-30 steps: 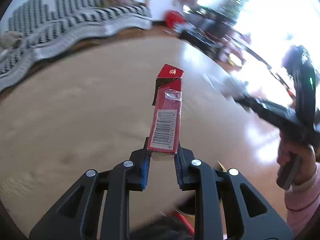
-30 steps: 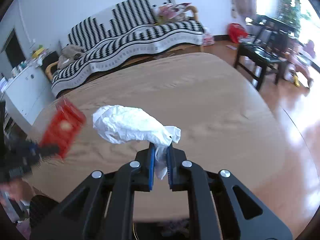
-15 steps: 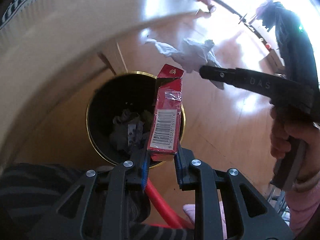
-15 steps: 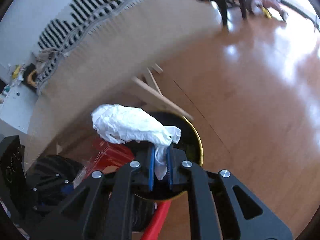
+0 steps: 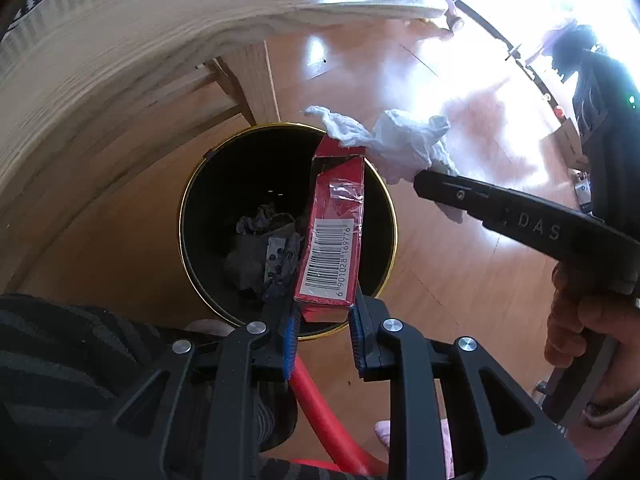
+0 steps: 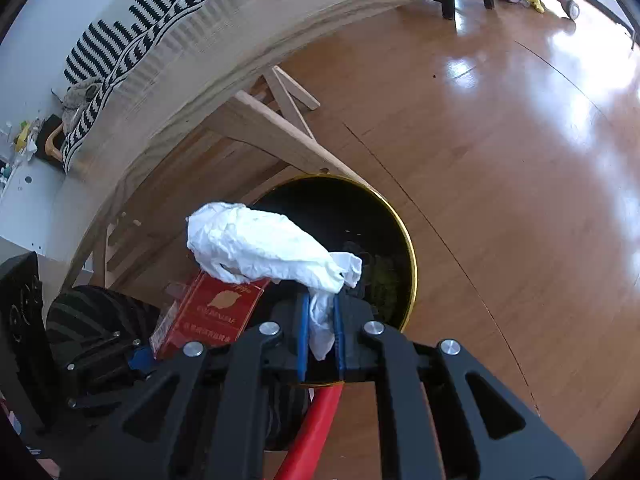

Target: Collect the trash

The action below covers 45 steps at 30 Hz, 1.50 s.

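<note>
The red carton [image 5: 334,240] is gripped upright in the left claw [image 5: 324,316], directly over the black bin [image 5: 208,184]. The crumpled tissue [image 6: 260,248], clenched in the right claw [image 6: 320,320], is held above the bin's near rim, so both releases are judged to fall inside.

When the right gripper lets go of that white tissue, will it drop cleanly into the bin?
Probably light and floppy: the crumpled tissue droops sideways from the right gripper. It overhangs the red box as much as the bin, so it may drift or snag.
</note>
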Motion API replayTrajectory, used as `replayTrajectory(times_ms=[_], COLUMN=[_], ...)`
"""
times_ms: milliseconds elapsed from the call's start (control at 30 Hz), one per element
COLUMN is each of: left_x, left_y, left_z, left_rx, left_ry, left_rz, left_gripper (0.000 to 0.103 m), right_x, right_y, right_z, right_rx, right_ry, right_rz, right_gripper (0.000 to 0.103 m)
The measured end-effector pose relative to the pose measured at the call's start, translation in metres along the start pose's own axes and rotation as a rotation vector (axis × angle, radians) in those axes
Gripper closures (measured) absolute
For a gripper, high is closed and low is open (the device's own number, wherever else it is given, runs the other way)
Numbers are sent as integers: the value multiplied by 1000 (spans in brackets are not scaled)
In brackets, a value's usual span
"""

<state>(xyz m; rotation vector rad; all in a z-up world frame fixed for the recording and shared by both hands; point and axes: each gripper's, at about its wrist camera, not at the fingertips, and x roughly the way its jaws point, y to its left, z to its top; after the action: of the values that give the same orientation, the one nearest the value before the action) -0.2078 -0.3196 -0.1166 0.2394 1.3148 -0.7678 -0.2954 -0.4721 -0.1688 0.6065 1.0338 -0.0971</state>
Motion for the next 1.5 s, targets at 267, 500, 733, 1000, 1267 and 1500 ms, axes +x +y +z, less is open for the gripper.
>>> replayTrajectory(times_ms=[267,500,733,1000,1267,1500], left_x=[-5,-7,-6,-47,-121,-182], left_y=[0,-1,-1,2,30,101], left_z=[-2,-3,0,-3,10,28], left_rx=[-9,-10,-34,-48,-85,-194], left_ry=[-5,-6,9,-140,-316,-442], left_rz=[-6,-3,59,-7,136,305], left_gripper=[82,82,53,7,7,7], right_x=[1,2,-3,-26,-55,-62], right_y=[8,7,1,-10,10,86], right_z=[1,0,2,12,22,68], right_rx=[-16,-12,40,100,6,-155], right_ry=[1,-1,-11,-118,-346,-412], right_rz=[1,5,52,72,-9,-8], right_gripper=[92,92,39,7,7,7])
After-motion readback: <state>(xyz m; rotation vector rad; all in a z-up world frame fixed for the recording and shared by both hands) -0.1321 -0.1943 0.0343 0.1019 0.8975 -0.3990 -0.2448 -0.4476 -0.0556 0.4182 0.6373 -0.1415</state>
